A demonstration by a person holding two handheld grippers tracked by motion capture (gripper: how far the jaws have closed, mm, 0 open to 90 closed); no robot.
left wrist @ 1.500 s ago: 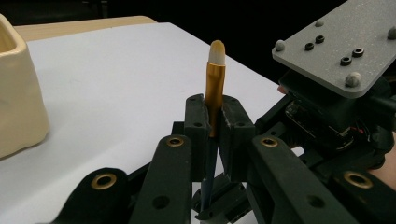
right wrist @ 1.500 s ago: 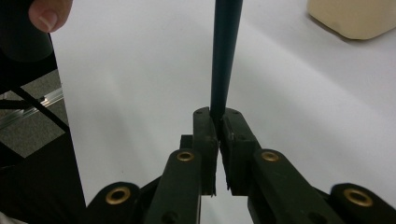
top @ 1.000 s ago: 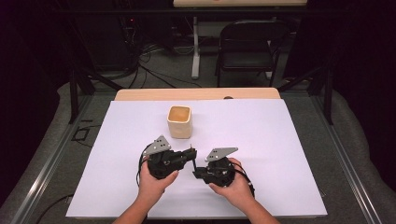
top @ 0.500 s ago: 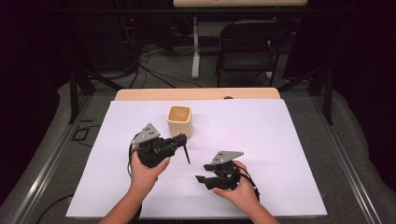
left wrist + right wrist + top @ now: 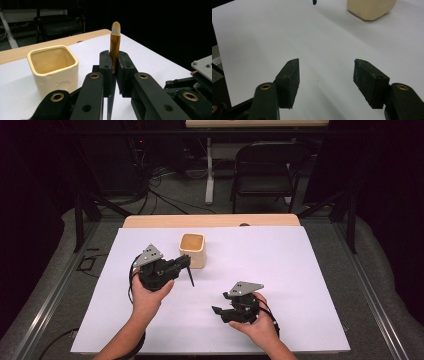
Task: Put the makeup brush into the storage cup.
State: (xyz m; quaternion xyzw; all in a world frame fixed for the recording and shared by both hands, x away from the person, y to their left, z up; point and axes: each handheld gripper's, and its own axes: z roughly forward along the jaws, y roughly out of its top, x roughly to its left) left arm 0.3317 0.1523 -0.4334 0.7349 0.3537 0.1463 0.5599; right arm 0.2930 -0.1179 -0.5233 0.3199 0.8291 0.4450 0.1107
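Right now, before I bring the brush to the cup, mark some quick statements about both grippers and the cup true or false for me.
1. The left gripper is shut on a gold-ferruled brush. True.
2. The brush's bristle tip points up, away from the jaws. True.
3. The right gripper holds the cup. False: its jaws stand wide open over the bare white table cover, with nothing between them.
4. The cream square cup lies tipped on its side. False: it stands upright with its mouth up.
5. The brush is already inside the cup. False: it is beside the cup, held clear of it.
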